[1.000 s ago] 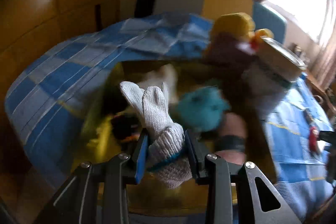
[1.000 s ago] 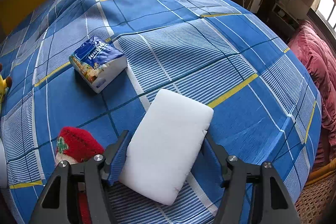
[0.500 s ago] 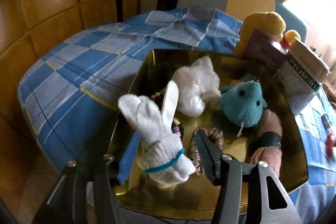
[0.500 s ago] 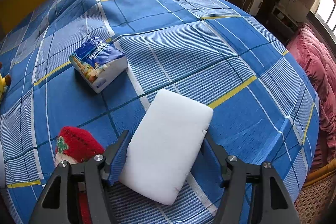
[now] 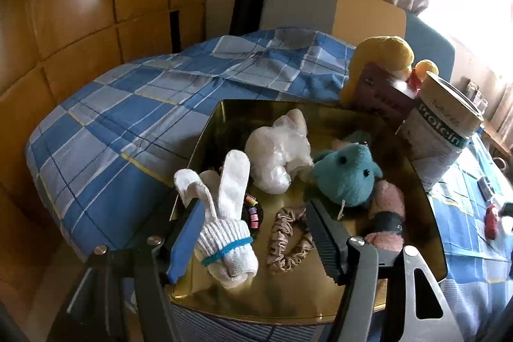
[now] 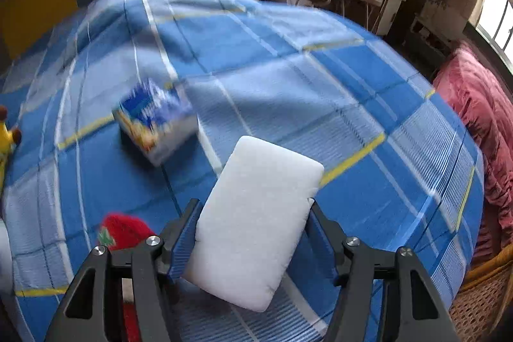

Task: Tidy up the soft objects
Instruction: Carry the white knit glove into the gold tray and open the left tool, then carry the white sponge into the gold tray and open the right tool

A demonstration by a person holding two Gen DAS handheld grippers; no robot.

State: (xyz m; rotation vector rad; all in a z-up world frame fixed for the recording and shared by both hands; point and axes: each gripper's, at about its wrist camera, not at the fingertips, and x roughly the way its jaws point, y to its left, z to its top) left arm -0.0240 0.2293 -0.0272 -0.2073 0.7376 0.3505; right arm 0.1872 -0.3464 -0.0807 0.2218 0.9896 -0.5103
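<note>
In the left wrist view a rolled white knit glove with a blue band lies in the gold tray. It sits between the jaws of my left gripper, close to the blue left pad. The jaws are opening and no longer squeeze it. A white plush, a teal plush, a pink scrunchie and a pink fuzzy roll also lie in the tray. In the right wrist view my right gripper is shut on a white sponge block above the blue checked bedspread.
A protein canister, a maroon box and a yellow plush stand behind the tray. On the bed lie a tissue pack and a red knitted item. A pink quilt and a wicker basket are at the right.
My left jaws have spread and let the glove go into the tray. The right gripper has kept the sponge; the bed behind it has shifted and blurred.
</note>
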